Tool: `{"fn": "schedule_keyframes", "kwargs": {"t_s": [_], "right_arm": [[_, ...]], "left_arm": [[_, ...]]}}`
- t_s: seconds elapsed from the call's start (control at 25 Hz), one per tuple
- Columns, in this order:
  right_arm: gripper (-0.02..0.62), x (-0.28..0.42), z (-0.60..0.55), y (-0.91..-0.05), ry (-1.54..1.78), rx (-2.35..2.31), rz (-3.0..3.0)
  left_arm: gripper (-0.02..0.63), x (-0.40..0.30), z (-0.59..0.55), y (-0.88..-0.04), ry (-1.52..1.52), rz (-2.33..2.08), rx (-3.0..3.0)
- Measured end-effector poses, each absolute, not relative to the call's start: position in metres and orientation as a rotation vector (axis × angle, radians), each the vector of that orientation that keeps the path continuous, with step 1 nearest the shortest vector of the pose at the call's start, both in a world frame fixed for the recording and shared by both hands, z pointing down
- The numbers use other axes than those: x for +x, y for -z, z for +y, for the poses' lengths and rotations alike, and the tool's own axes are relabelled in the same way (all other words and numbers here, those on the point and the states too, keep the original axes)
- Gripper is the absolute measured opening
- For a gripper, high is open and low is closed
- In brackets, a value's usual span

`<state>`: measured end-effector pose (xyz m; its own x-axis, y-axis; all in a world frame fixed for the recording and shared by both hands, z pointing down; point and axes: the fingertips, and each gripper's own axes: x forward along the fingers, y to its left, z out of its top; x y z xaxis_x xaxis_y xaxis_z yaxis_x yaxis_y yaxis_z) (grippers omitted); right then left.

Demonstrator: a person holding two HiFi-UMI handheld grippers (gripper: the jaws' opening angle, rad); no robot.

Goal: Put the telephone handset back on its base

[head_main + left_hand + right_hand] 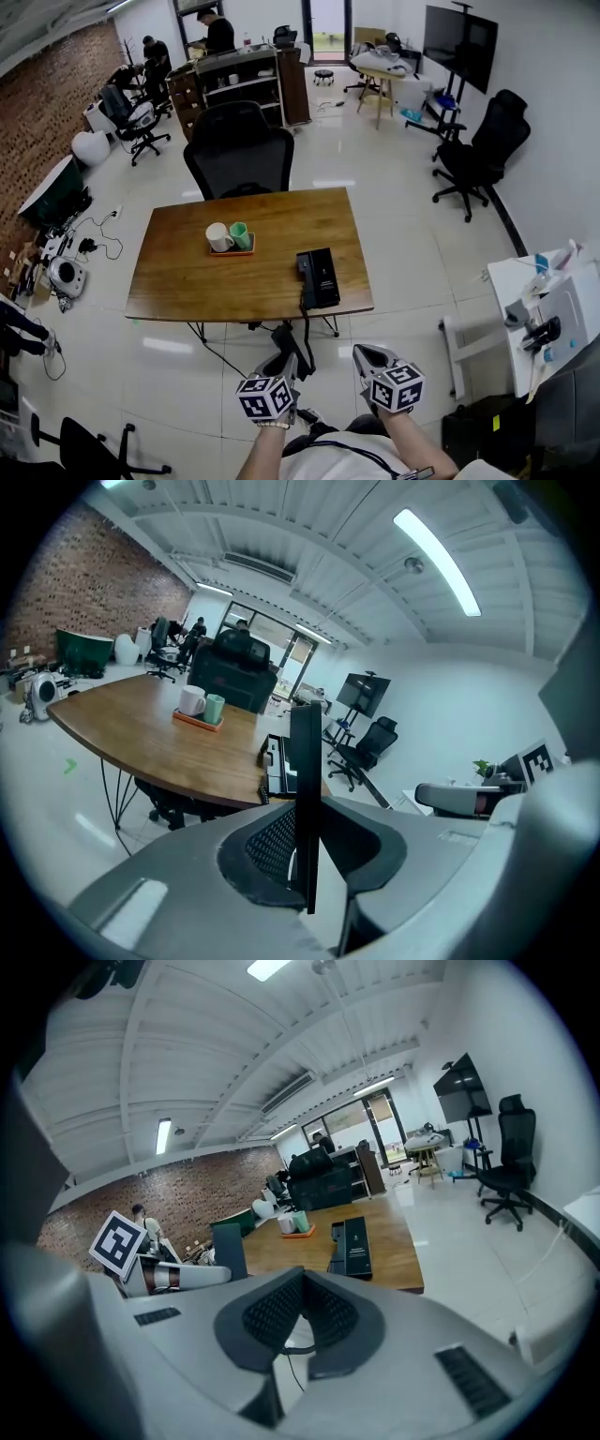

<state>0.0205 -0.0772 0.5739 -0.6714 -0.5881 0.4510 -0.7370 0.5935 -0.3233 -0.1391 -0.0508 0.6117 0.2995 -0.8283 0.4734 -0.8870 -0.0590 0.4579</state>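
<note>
The left gripper (284,364) clamped the telephone handset (305,761), apart from its base (319,277) on the table (187,272). The right gripper (367,358) was closed, empty.

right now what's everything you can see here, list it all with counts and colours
table: 1, brown wood, centre of the room
telephone: 1, black, at the table's front right edge, cord hanging over the edge
tray: 1, orange, mid-table
mugs: 2, one white and one green, side by side on the tray
office chairs: at least 2, black, one behind the table, one by the right wall
screen: 1, black, on a stand at far right
people: at least 2, dark clothes, far left by the counter
white desk: 1, right edge, cluttered
left gripper: 1, grey, short of the table, jaw state unclear
right gripper: 1, grey, beside it, jaws together, empty
</note>
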Motion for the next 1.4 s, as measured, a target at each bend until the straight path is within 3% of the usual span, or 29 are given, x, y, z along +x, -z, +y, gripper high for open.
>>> {"fn": "schedule_keyframes", "kwargs": {"t_s": [1.4], "right_arm": [[0.002, 0.003, -0.218, -0.596, -0.762, 1.200, -2.449]], "left_arm": [[0.071, -0.136, -0.256, -0.685, -0.021, -0.764, 1.982]]}}
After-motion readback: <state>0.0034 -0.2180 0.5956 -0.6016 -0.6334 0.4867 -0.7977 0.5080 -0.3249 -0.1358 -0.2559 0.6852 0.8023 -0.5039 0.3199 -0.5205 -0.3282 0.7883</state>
